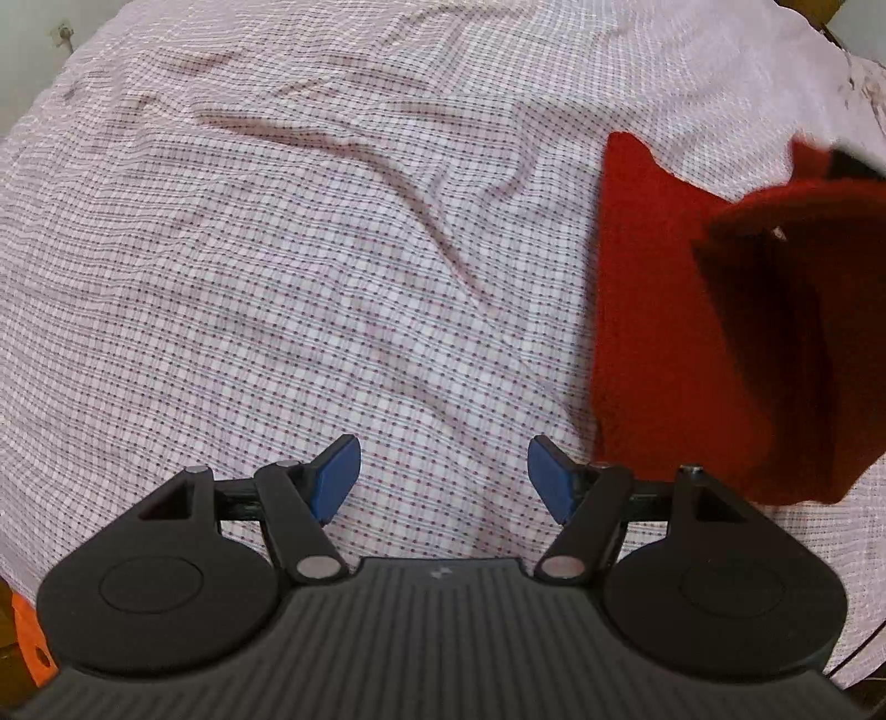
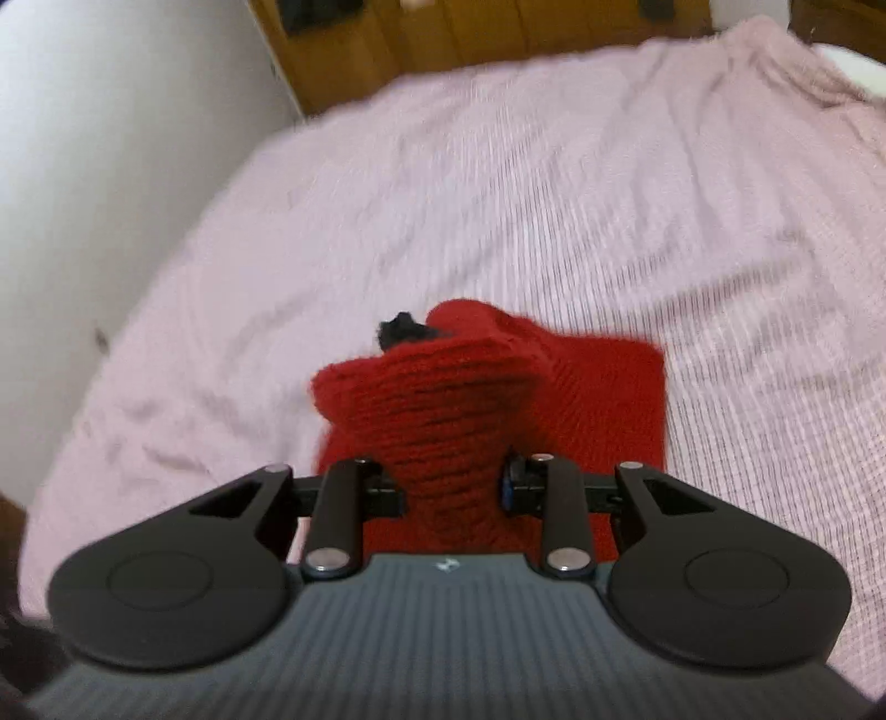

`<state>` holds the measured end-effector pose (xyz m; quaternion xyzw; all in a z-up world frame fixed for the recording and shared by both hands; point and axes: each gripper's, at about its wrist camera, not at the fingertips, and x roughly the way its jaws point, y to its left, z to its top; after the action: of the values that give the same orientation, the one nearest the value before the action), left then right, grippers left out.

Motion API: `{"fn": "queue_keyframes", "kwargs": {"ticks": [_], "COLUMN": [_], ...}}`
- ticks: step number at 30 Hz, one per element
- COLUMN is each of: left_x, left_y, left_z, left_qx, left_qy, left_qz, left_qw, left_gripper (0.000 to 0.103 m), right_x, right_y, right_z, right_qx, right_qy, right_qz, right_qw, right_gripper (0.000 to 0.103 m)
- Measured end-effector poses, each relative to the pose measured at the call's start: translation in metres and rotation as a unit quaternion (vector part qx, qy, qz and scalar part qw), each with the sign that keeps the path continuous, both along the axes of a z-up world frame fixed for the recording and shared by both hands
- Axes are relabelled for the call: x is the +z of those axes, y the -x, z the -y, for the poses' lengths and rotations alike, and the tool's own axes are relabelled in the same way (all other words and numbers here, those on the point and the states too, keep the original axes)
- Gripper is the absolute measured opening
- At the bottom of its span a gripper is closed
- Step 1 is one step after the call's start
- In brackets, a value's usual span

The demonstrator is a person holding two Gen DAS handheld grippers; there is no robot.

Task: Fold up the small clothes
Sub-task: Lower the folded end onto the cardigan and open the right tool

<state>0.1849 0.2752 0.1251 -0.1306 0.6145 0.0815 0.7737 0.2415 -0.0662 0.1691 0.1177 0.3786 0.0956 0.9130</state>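
A small red knitted garment [image 1: 692, 332] lies on the checked bed sheet [image 1: 277, 249] at the right of the left wrist view, with one part lifted off the sheet. My left gripper [image 1: 443, 476] is open and empty above bare sheet, left of the garment. In the right wrist view my right gripper [image 2: 451, 487] is shut on a bunched fold of the red garment [image 2: 443, 399] and holds it up, while the rest of the garment lies flat beneath. A small black piece [image 2: 401, 329] shows at the lifted fold's far end.
The pink checked sheet [image 2: 554, 194] covers the bed and is wrinkled. A white wall [image 2: 83, 138] runs along the left. Wooden furniture [image 2: 470, 33] stands beyond the far edge of the bed. An orange object [image 1: 27, 637] shows at the lower left edge.
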Motion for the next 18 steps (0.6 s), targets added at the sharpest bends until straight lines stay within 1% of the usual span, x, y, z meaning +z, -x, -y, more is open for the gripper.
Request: {"fn": "queue_keyframes", "kwargs": {"ticks": [2,3,5,7,9,10,11,13,14,15,18], "left_x": [-0.002,-0.003,-0.005,-0.005,-0.004,-0.004,-0.003,-0.001,0.000,0.000,0.001], "left_y": [0.001,0.001,0.002,0.004,0.005,0.006,0.007,0.008,0.008,0.008,0.005], "left_z": [-0.005,-0.008,-0.012,-0.016,-0.019,-0.020,-0.021,-0.024,-0.025,-0.026,-0.030], "left_qx": [0.003,0.005,0.010,0.014,0.013,0.012,0.011,0.010,0.011,0.013,0.018], "left_qy": [0.000,-0.001,-0.002,0.001,0.000,-0.001,-0.002,-0.003,-0.003,-0.002,0.004], "left_qz": [-0.002,-0.003,-0.006,-0.006,-0.005,-0.004,-0.003,0.000,0.002,0.002,0.004], "left_qw": [1.0000,1.0000,0.9999,0.9999,0.9999,0.9999,0.9999,0.9999,0.9999,0.9999,0.9998], "left_gripper": [0.074,0.074,0.074,0.074,0.074,0.074,0.074,0.074,0.074,0.074,0.074], "right_x": [0.002,-0.003,-0.022,-0.051,-0.079,-0.088,-0.093,-0.089,-0.086,-0.083,-0.072], "right_y": [0.004,0.005,0.005,0.002,0.001,0.004,0.007,0.013,0.014,0.015,0.019], "right_z": [-0.015,-0.027,-0.048,-0.070,-0.087,-0.094,-0.100,-0.106,-0.106,-0.105,-0.098], "right_qx": [0.017,0.033,0.058,0.097,0.129,0.143,0.157,0.169,0.171,0.170,0.163], "right_qy": [0.007,0.020,0.044,0.071,0.102,0.118,0.133,0.142,0.139,0.131,0.110], "right_qz": [0.012,0.010,-0.007,-0.042,-0.069,-0.071,-0.066,-0.055,-0.056,-0.059,-0.069], "right_qw": [1.000,0.999,0.997,0.992,0.984,0.980,0.976,0.974,0.974,0.975,0.978], "right_gripper": [0.032,0.032,0.032,0.032,0.036,0.038,0.043,0.051,0.056,0.058,0.059]}}
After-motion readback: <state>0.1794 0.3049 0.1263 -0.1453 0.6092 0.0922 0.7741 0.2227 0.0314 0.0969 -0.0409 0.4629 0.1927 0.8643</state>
